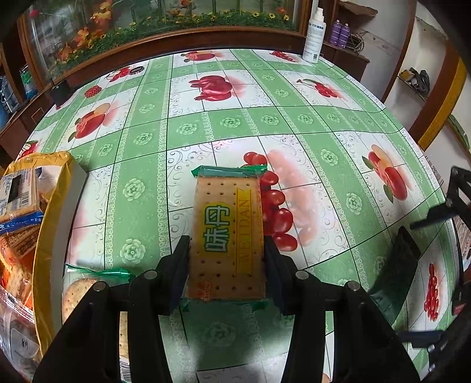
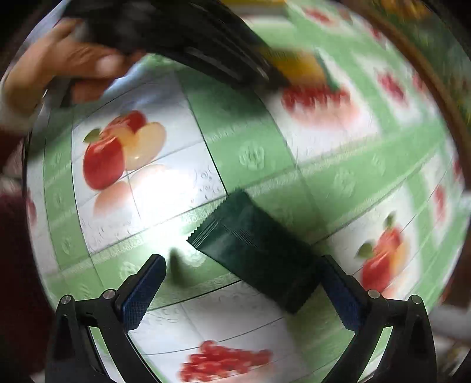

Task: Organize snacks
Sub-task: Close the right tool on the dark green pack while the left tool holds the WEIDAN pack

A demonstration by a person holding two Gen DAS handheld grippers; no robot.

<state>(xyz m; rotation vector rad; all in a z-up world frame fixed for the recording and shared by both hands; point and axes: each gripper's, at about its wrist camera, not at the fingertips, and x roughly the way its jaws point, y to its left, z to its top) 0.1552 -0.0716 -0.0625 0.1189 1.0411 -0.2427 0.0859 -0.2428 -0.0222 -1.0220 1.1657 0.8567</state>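
My left gripper point(image 1: 226, 244) is shut on a cracker packet point(image 1: 227, 232) with a green wrapper and yellow label, held just above the fruit-print tablecloth point(image 1: 235, 123). A yellow box point(image 1: 51, 206) with several snack packs stands at the far left. Another cracker pack point(image 1: 79, 291) lies beside my left finger. My right gripper point(image 2: 241, 265) is open over the table, and a dark green packet point(image 2: 256, 253) lies between its fingers, close to the right finger. That packet point(image 1: 394, 271) and the right gripper point(image 1: 453, 206) also show at the right of the left wrist view.
A white spray bottle point(image 1: 315, 35) and purple cans point(image 1: 340, 34) stand at the table's far right corner. A wooden cabinet with flowers point(image 1: 164, 26) runs behind the table. The person's hand point(image 2: 59, 64) and left gripper body point(image 2: 188, 38) fill the upper left of the blurred right wrist view.
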